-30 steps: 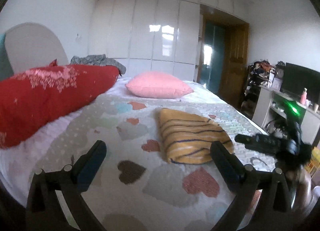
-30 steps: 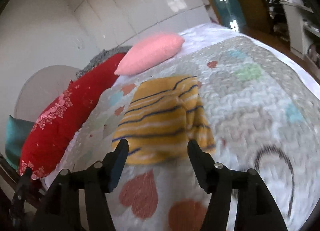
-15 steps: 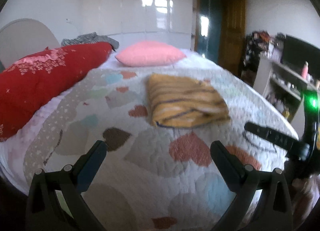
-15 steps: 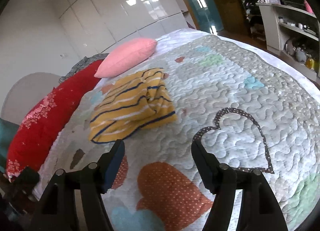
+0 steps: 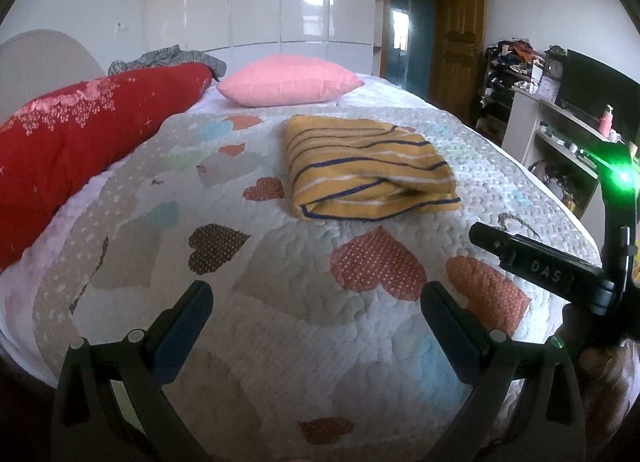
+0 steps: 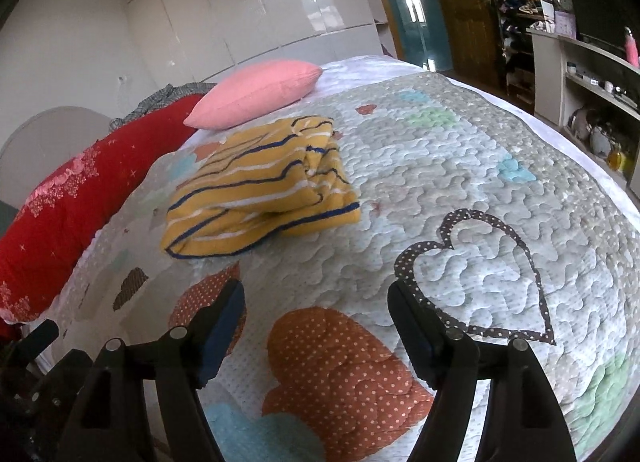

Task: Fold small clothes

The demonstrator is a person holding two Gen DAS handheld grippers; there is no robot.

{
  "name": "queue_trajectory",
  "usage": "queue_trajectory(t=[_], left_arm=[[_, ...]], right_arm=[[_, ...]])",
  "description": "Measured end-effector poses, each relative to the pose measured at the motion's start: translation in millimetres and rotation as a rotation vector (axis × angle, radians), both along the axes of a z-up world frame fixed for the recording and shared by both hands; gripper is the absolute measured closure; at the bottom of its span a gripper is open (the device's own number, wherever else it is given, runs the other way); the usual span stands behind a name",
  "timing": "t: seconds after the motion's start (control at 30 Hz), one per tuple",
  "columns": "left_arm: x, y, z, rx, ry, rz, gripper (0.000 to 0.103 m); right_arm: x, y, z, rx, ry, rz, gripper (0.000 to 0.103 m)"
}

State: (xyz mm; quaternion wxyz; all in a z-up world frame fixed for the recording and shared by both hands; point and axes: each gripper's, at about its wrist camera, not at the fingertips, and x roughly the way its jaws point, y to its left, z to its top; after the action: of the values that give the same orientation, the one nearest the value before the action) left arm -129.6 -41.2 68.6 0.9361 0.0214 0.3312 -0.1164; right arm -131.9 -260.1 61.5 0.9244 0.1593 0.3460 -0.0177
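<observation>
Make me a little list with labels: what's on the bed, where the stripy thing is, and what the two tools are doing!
surface: quilted bedspread with heart patches
garment: yellow knit top with navy and white stripes, folded, lying flat on the bedspread
behind garment: pink pillow
along one side: long red bolster with pink print
left tool: open, nothing between its fingers, apart from the garment
right tool: open, jaws have just been opening, nothing between them
</observation>
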Motion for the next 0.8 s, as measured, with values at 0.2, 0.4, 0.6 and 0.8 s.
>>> queue_trajectory(t=[0.2,0.4,0.6,0.8], left_arm=[[2,-1,-5,-0.001,0.017,-0.012,0.0],[5,-4,-12,0.009,0.053,0.002,0.0],[13,2,-25,0.043,0.107,0.045,0.0],[18,14,-33,0.019,0.151,0.066,0.0]], right_arm=[[2,0,-2,-0.001,0.007,0.002,0.024],[-2,2,0,-0.042,-0.008,0.0,0.023],[-2,5,-1,-0.09,-0.002,-0.013,0.022],[-1,22,0,-0.178,-0.003,0.023,0.021]])
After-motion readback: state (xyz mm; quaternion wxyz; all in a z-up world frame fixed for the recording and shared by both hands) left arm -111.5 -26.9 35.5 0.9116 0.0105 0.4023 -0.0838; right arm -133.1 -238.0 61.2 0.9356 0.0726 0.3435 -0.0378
